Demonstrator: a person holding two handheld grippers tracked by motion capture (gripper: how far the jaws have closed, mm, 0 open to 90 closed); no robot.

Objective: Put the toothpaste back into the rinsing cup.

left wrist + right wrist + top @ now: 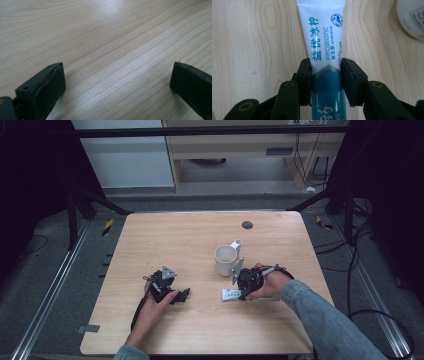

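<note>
A white and teal toothpaste tube [323,45] lies flat on the wooden table [200,240], with my right gripper [325,75] shut on its lower half, one jaw pressing each side. From above, the tube [231,294] sticks out to the left of the right gripper [245,290]. A white mug [226,260] stands upright just beyond that gripper, its handle pointing away to the right. My left gripper [182,296] rests low over bare wood at the front left. In its own view the left gripper [117,77] is open, with nothing between its jaws.
A small dark round disc [247,225] sits near the table's far edge. The mug's rounded side [412,17] shows at the top right of the right gripper view. Cables and black frame legs stand on the floor around the table.
</note>
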